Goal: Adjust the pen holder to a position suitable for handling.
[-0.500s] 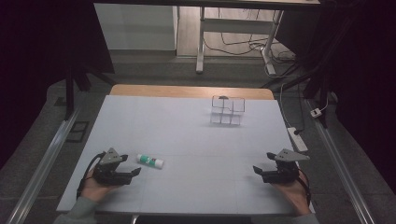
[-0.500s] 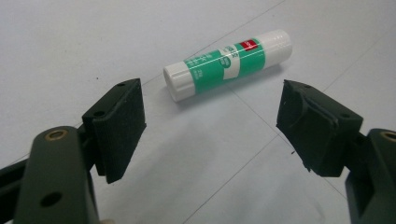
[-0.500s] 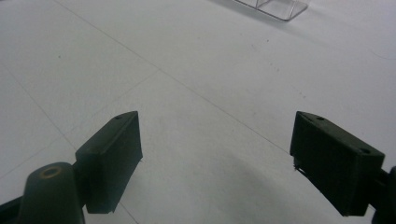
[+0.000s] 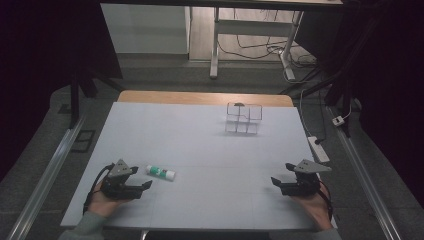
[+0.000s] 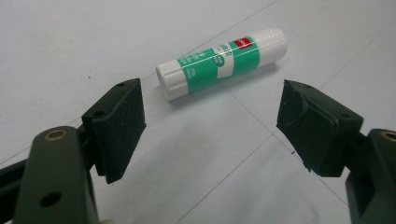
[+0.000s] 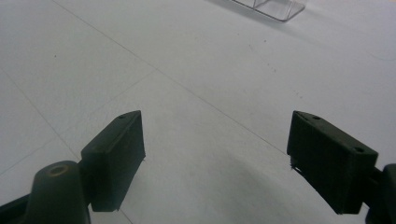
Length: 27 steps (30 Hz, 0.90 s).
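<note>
Both grippers stand with jaws wide apart, empty. Glue stick (image 5: 221, 62) lies just ahead of the left gripper (image 5: 210, 121) jaws, slanted; best to advance, square the jaws across its barrel, then close mid-length.

Probably a lab (dim): white table (image 4: 200, 145), cables (image 4: 260, 47).

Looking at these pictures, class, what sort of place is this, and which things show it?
Probably a lab or workshop test bench: a white-topped work table, bare desk frames with loose cables on the floor behind it, and a white power strip beside the table.
</note>
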Tool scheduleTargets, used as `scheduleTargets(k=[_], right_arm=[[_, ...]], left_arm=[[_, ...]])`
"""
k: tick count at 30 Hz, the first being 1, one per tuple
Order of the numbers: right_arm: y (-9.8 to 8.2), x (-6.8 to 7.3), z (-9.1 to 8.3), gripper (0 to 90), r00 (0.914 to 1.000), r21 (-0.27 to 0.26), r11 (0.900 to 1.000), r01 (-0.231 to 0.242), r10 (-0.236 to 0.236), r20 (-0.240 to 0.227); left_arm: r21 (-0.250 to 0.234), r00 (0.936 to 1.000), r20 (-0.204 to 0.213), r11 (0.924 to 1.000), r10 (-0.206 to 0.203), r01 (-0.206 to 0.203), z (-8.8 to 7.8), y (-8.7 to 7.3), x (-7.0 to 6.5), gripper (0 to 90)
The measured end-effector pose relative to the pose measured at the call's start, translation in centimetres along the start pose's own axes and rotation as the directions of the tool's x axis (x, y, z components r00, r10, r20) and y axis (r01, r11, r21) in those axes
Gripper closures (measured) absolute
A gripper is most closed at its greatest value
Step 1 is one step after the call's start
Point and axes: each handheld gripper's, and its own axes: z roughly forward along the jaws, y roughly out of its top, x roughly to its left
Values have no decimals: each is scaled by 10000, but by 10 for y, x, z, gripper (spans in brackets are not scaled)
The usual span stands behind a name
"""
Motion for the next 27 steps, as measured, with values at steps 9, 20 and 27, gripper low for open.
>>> scheduleTargets(k=[9, 20, 27], right_arm=[[1, -2, 1, 202, 9999, -24, 9999, -108, 108, -78], [7, -3, 6, 219, 9999, 160, 9998, -108, 107, 90], [16, -4, 13, 242, 9998, 57, 9999, -85, 84, 199]], left_arm=[[26, 10000, 17, 10000, 65, -65, 1, 0, 0, 233], [67, 9999, 38, 9999, 134, -134, 4, 2, -1, 233], [161, 9999, -28, 9998, 153, -152, 6, 0, 2, 232]])
